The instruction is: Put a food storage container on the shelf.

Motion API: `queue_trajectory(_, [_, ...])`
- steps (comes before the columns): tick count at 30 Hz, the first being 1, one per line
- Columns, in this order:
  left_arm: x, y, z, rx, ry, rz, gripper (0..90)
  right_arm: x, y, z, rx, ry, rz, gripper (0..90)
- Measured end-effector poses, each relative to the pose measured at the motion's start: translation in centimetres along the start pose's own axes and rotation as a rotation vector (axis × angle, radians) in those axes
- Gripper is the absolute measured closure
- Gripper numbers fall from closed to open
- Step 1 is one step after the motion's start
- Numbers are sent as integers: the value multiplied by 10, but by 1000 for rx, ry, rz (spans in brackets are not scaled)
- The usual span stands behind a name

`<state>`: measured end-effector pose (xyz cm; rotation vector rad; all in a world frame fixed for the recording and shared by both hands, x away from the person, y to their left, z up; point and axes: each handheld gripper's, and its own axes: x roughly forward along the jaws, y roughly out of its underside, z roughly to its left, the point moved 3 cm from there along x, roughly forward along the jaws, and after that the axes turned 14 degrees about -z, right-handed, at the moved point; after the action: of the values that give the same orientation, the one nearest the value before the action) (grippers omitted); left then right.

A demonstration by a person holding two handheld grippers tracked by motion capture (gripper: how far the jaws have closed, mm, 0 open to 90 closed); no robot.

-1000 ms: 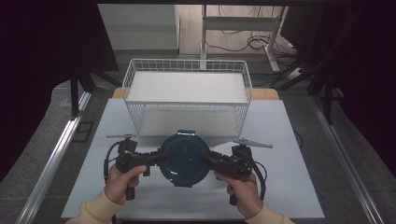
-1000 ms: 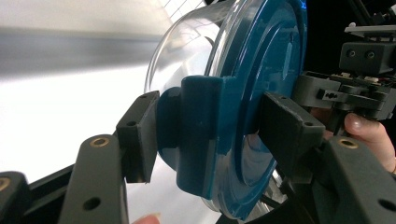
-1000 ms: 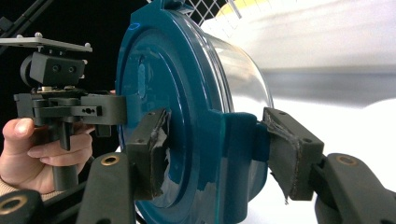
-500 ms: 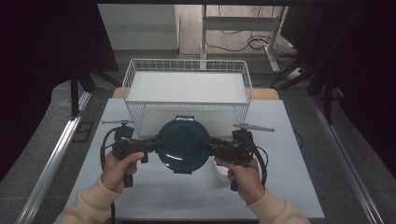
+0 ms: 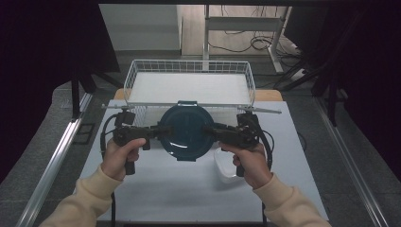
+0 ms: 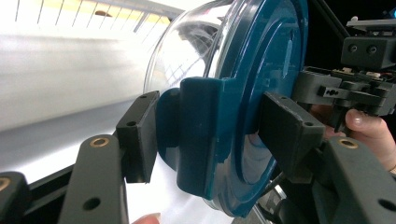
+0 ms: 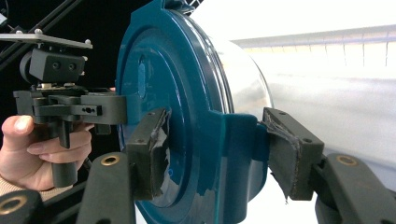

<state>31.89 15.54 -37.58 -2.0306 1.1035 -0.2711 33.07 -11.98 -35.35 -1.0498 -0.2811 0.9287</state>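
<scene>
The round container (image 5: 185, 133), a clear bowl under a dark teal lid, hangs in the air just in front of the wire basket (image 5: 189, 71) and above the white tabletop (image 5: 189, 189). Both tools carry it between them. The left gripper (image 5: 150, 132) has its jaws clenched over a latch tab of the lid on the side of the container away from the right gripper (image 5: 208, 128), whose jaws clamp the opposite tab in the same way (the pads (image 7: 149, 149) there look frayed).

The risks, as I judge them: each grip sits on a small lid tab rather than on the bowl, so if a latch pops, the bowl could drop away beneath. Uneven lifting by the two hands would tilt the container. Its front edge could also catch the basket's near rim on the way in.
</scene>
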Motion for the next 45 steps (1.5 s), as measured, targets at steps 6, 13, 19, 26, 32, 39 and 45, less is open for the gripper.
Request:
queue_trajectory(6, [4, -15, -5, 20, -1, -6, 405, 2, -15, -1, -5, -5, -3, 422])
queue_trajectory(13, [9, -34, -6, 31, 4, -15, 405, 8, -33, -1, -13, -7, -15, 422])
queue_trajectory(19, [14, -48, -4, 49, -2, -18, 405, 15, -45, -4, -19, -18, -17, 422])
queue_trajectory(26, [19, -59, 0, 39, -2, -21, 404, 23, -56, -8, -23, -19, -20, 422])
queue_trajectory(32, [24, -67, 2, 42, 0, -10, 403, 27, -63, -11, -27, -20, -22, 422])
queue_trajectory(39, [29, -77, 2, 47, 0, -9, 403, 30, -71, -16, -24, -22, -25, 423])
queue_trajectory(45, [35, -89, 3, 50, -2, -7, 403, 35, -81, -19, -23, -23, -27, 423])
